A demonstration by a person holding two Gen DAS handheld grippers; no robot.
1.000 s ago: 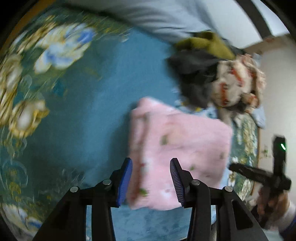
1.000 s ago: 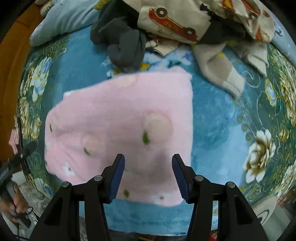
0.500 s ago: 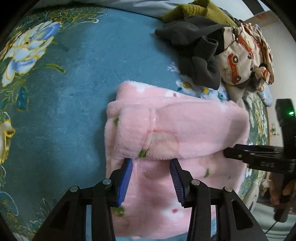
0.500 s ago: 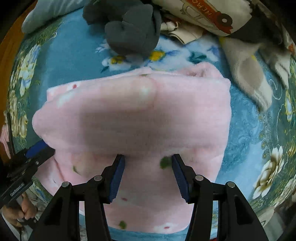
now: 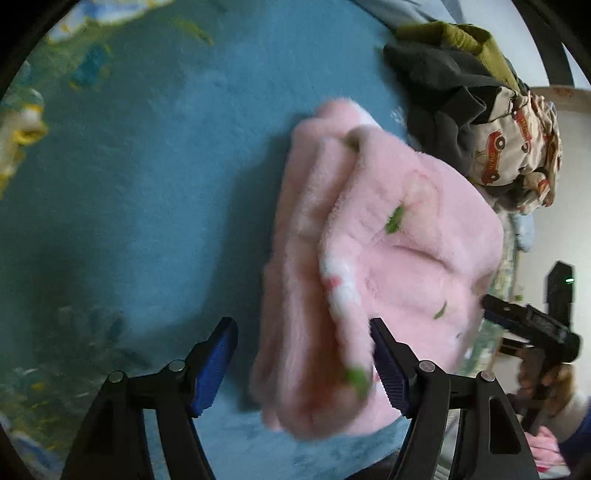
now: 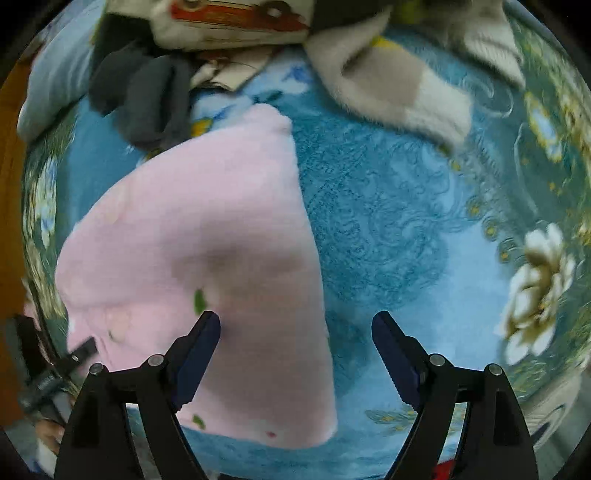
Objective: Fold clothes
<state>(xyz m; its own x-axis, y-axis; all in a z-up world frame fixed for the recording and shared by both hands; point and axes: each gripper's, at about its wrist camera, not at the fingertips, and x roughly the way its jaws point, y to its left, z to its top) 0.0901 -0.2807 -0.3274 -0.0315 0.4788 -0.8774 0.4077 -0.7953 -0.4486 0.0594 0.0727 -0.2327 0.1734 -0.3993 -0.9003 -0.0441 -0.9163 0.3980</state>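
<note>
Pink fleece garment, folded in layers, lying on blue flowered blanket. Left gripper wide open, holding nothing, right finger against the fleece edge. Right gripper wide open too, empty, above the garment's edge. Unfolded clothes pile just behind.

Blanket: blue, with white and gold flowers. Folded garment: pale pink fleece, small green leaf marks and white patches. Piled clothes: dark grey, olive green, cream with red cars. Gripper pads: dark blue.
</note>
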